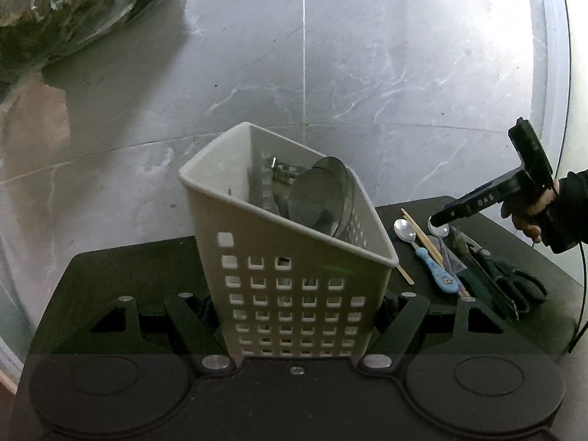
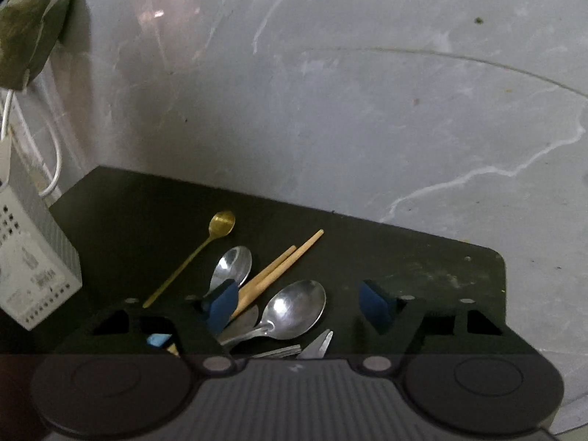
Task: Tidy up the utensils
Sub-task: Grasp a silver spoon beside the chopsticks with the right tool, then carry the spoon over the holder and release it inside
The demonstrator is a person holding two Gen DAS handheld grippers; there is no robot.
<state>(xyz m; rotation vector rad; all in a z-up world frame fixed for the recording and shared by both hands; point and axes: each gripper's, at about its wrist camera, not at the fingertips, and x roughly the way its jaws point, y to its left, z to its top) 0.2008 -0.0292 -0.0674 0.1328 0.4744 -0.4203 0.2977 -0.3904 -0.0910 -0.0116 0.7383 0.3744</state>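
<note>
Clamped in the left gripper point(image 1: 294, 316), a white perforated caddy point(image 1: 286, 257) stood tilted at the dark table's point(image 2: 422, 253) left, while the right gripper point(image 2: 297, 308), jaws apart and empty, hovered over loose spoons point(image 2: 294, 308) and chopsticks point(image 2: 279, 268), best lowered squarely over one handle.

The place reads as a home kitchen corner. A small black table point(image 2: 422, 264) stands on grey marble-veined floor tiles point(image 1: 367, 73). At lower centre of the right wrist view, spoons point(image 2: 297, 308), a gold teaspoon point(image 2: 220, 222) and wooden chopsticks point(image 2: 279, 268) lie loose on it. At centre of the left wrist view stands a white perforated cutlery caddy point(image 1: 294, 294) with metal ware inside, scissors point(image 1: 514, 286) at right, and bagged leafy greens point(image 1: 73, 7) at upper left.
</note>
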